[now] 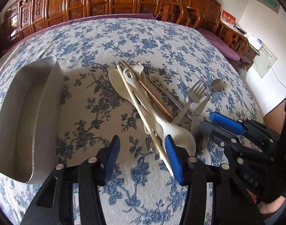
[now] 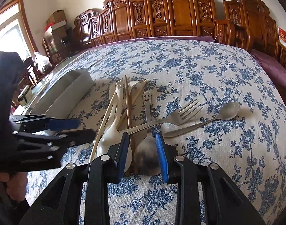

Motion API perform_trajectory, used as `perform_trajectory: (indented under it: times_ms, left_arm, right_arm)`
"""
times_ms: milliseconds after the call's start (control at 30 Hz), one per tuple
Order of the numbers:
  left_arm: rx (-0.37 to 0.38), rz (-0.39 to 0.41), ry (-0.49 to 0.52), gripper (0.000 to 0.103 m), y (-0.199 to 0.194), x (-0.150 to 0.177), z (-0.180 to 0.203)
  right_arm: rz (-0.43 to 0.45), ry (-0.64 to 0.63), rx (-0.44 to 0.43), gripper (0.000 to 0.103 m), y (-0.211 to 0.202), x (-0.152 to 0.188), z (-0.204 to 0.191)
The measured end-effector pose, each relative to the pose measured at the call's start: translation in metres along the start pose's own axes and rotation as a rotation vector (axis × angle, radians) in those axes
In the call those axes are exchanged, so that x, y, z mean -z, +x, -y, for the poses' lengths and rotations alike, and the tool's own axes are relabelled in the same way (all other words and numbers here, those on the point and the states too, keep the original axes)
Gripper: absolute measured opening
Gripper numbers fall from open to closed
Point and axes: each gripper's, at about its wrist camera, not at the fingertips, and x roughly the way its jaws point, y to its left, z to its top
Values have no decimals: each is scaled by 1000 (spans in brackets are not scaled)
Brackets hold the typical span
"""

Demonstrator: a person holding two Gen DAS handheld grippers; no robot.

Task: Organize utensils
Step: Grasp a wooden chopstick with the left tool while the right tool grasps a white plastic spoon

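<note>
With both tools lowered to pick from the tangled pile of utensils point(image 1: 152, 101), the left gripper point(image 1: 141, 155) stood open beside a white plastic spoon point(image 1: 173, 129), the right gripper point(image 2: 142, 153) open astride a steel spoon bowl point(image 2: 145, 155), and the empty steel tray point(image 1: 25, 116) waited at nine o'clock.

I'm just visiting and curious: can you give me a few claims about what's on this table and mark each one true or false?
1. The metal tray has utensils in it. False: it is empty.
2. The fork lies on the flowered tablecloth. True.
3. The chopsticks lie apart from everything else. False: they are in the pile with the white spoons.
4. One steel spoon lies beside the fork. True.
5. The right gripper hangs over the tray. False: it is at the pile of utensils.
</note>
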Motion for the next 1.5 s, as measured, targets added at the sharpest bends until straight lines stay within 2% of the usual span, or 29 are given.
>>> perform_trajectory:
  times_ms: [233,300,400,467,667,967,1100,1233,1433,1500]
  left_arm:
    - [26,-22,-56,30,15,-8,-2]
    - [42,-28,-75,19,16,-8,-4]
    - [52,-39,-91,9,18,-8,-6]
    - [53,-40,-98,6,17,-7,-8]
    - [49,-31,-95,5,10,-4,-13]
    - [50,7,-68,4,-20,11,-31]
    - [32,24,-51,4,-31,16,-38]
    - [22,34,-47,4,-37,19,-44]
    - [3,42,-41,4,-47,25,-51]
    - [-3,49,-29,4,-52,27,-53]
  right_arm:
    - [1,12,-1,33,0,-3,4]
    - [4,6,-6,33,0,-3,2]
    - [3,-5,-13,33,1,-4,-2]
    - [0,-8,-14,33,1,-4,-2]
    - [-3,-7,-32,33,4,-4,-4]
    - [-27,-40,-98,33,15,-6,-23]
    - [-36,-69,-99,33,24,-14,-35]
    - [-60,-38,-97,33,37,-26,-35]
    - [-128,-16,-48,19,58,-35,-31]
    - [-144,1,-51,18,62,-35,-28]
